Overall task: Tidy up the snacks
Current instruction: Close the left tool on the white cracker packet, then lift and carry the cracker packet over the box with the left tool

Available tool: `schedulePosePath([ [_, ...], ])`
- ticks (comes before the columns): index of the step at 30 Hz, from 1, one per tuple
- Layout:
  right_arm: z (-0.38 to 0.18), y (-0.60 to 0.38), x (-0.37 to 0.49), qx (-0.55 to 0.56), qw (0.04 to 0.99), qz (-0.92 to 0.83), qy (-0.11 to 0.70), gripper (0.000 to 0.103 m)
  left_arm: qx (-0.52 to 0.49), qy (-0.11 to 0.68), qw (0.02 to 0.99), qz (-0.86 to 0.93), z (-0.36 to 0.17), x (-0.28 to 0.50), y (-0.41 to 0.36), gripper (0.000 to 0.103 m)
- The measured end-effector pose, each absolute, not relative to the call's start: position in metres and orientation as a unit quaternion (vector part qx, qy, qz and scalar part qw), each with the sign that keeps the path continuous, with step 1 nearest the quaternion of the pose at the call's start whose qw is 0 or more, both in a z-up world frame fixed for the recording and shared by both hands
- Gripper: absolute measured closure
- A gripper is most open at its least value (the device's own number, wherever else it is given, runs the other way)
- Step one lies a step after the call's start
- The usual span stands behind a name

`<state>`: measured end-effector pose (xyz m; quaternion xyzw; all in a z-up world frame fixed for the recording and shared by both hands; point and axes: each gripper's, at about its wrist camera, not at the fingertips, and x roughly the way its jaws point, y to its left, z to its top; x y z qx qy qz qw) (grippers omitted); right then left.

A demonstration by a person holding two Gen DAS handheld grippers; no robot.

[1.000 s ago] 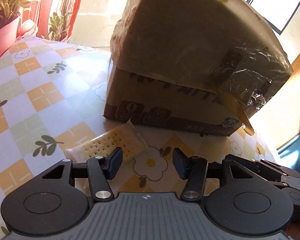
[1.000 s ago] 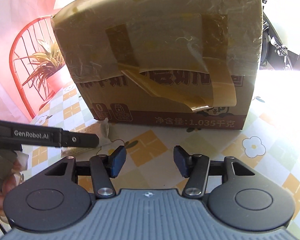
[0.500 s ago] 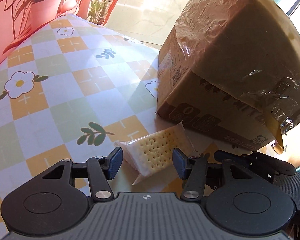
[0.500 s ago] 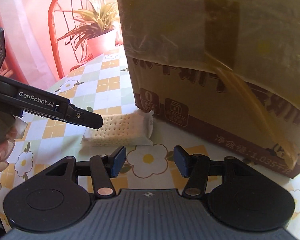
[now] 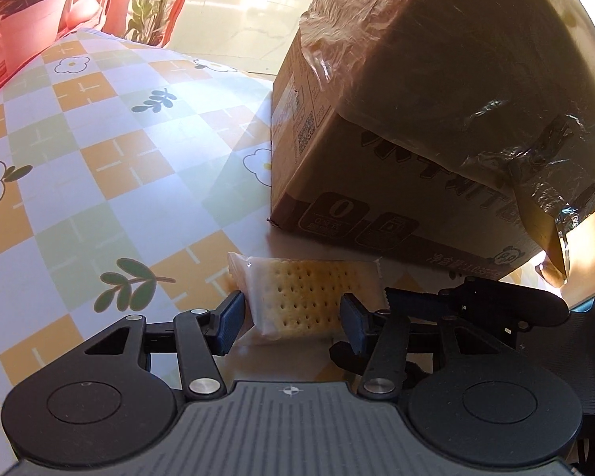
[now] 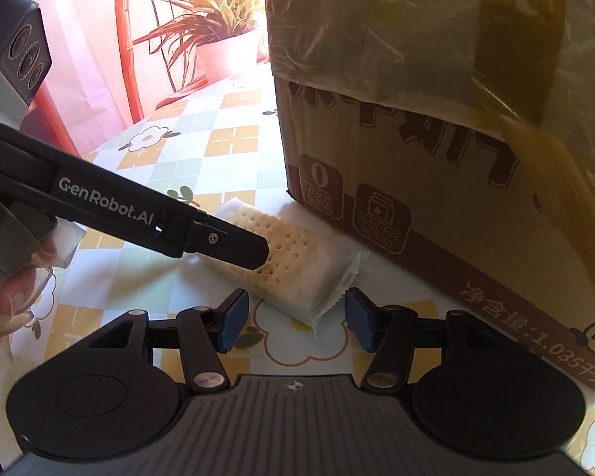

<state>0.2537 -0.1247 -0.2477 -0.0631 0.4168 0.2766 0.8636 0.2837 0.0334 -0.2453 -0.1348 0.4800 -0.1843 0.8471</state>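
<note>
The left hand-held gripper (image 5: 289,319) is standing spread, its two blue pads straddling a wrapped cracker packet (image 5: 311,297) without yet pressing on it. The packet is lying flat on the table (image 5: 99,166), low in the centre of the left wrist view, just in front of the tape-wrapped cardboard box (image 5: 436,119) that is filling the upper right of the frame. In that view its long axis is running left to right across the frame, roughly along the box's near lower edge, with the crimped ends pointing toward either side. In the right wrist view the packet (image 6: 285,261) is lying on a diagonal, from the middle left down toward the lower centre, one sealed end pointing at the right hand-held gripper (image 6: 295,323), which is also hanging spread with nothing between its pads, near that end.

The organizing seems barely begun: this one snack is sitting loose on the table, not yet gripped, and lifting and placing it are left. No other snacks are showing.
</note>
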Motion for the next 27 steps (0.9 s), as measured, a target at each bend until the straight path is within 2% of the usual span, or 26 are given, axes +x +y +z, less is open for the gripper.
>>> schedulePosePath([
  [2, -0.247, -0.127, 0.252, -0.058, 0.865, 0.275, 0.415, 0.046, -0.136, 0.481, 0.845, -0.189, -0.246, 0.283, 0.032, 0.055],
  [5, -0.244, -0.133, 0.247, -0.048, 0.869, 0.267, 0.414, 0.054, -0.129, 0.481, 0.845, -0.193, -0.244, 0.279, 0.029, 0.057],
  [13, -0.224, -0.155, 0.217, -0.031, 0.890, 0.243, 0.385, 0.056, -0.123, 0.469, 0.848, -0.214, -0.224, 0.263, 0.011, 0.059],
  [27, -0.130, -0.189, 0.182, -0.018, 0.935, 0.220, 0.279, 0.057, -0.102, 0.362, 0.893, -0.247, -0.113, 0.235, -0.017, 0.059],
])
